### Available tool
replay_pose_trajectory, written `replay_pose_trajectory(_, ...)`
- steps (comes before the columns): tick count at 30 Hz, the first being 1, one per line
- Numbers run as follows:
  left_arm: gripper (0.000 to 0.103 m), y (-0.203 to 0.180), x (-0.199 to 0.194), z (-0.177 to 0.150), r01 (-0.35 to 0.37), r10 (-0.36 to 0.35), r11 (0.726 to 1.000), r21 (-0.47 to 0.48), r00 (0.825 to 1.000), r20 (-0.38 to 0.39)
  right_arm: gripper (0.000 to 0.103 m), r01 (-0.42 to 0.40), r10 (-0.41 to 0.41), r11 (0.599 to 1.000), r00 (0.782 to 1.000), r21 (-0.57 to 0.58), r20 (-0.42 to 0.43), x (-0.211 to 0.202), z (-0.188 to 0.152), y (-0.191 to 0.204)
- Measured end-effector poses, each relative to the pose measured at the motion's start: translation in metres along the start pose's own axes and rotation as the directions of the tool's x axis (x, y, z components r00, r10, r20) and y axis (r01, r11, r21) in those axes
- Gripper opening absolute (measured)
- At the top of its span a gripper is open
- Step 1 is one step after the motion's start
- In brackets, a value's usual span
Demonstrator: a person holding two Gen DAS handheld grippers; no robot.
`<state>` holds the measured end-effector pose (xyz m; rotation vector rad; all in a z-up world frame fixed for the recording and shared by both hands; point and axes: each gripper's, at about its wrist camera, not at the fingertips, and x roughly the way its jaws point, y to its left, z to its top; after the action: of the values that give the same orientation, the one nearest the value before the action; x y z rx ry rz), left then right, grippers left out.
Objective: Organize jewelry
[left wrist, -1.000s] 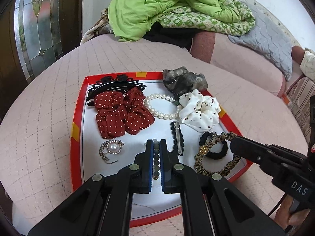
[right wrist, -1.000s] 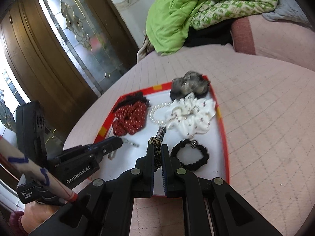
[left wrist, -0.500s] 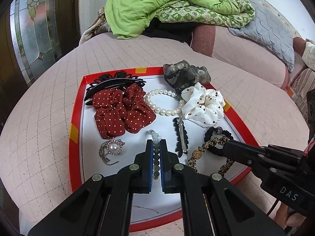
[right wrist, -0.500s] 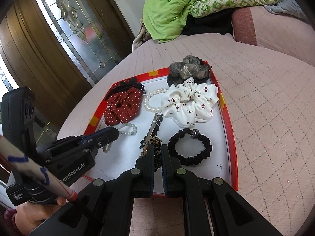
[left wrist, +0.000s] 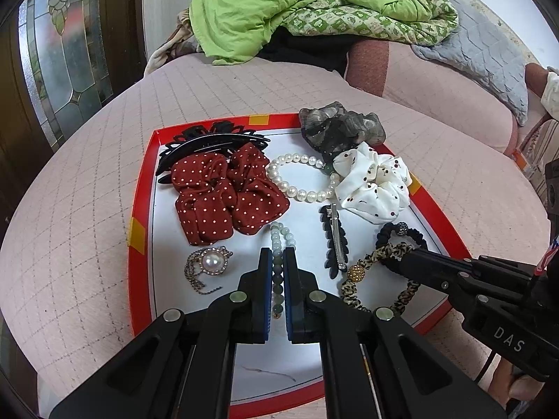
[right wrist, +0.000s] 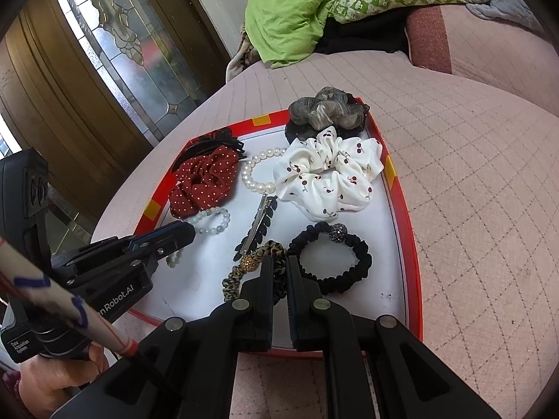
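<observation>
A red-rimmed white tray [left wrist: 139,209] [right wrist: 401,202] lies on a pink quilted surface. My left gripper [left wrist: 277,255] is shut on a pale green bead bracelet [left wrist: 277,244], also in the right wrist view [right wrist: 213,221], low over the tray. My right gripper [right wrist: 279,262] is shut on a leopard-print hair tie [right wrist: 244,269] with a gold ball [left wrist: 356,272], down on the tray beside a black hair tie [right wrist: 332,262].
The tray also holds a red dotted scrunchie [left wrist: 223,195], a white cherry scrunchie [right wrist: 328,174], a pearl bracelet [left wrist: 297,181], a black leaf clip [left wrist: 333,241], a pearl brooch [left wrist: 211,263], a grey scrunchie [left wrist: 339,127] and a black claw clip [left wrist: 206,143]. Green bedding [left wrist: 314,7] lies behind.
Both grippers have come down toward the tray with their items. The leopard tie now rests on the tray next to the black tie; the green bracelet hangs lower.
</observation>
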<state>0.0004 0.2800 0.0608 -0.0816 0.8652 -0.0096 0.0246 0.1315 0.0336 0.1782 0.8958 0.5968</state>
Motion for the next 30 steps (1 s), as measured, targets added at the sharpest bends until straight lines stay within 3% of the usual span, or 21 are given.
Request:
replay_pose_trajectory(25,0.006,0.01,0.004,0.0,-0.008,0.008,1.0,-0.009,1.0,0.006,0.01,0.022,-0.022,0.999,1.0,-0.024,-0.008,0.01,0.002,0.004)
replay_pose_trajectory(27,0.012,0.011,0.002,0.0,-0.01,0.01,1.0,-0.02,1.0,0.017,0.011,0.016,-0.016,1.0,1.0,-0.022,0.001,0.005,0.003,0.003)
replay_pose_trajectory(29,0.038,0.01,-0.007,0.0,-0.018,0.02,0.999,-0.041,0.999,0.05,0.016,0.013,-0.012,1.0,1.0,-0.019,0.019,-0.004,0.004,0.002)
replay_pose_trajectory(30,0.04,0.009,-0.016,-0.001,-0.022,0.026,0.999,-0.048,0.996,0.087,0.02,0.013,-0.013,1.0,1.0,-0.017,0.027,-0.009,0.004,0.002)
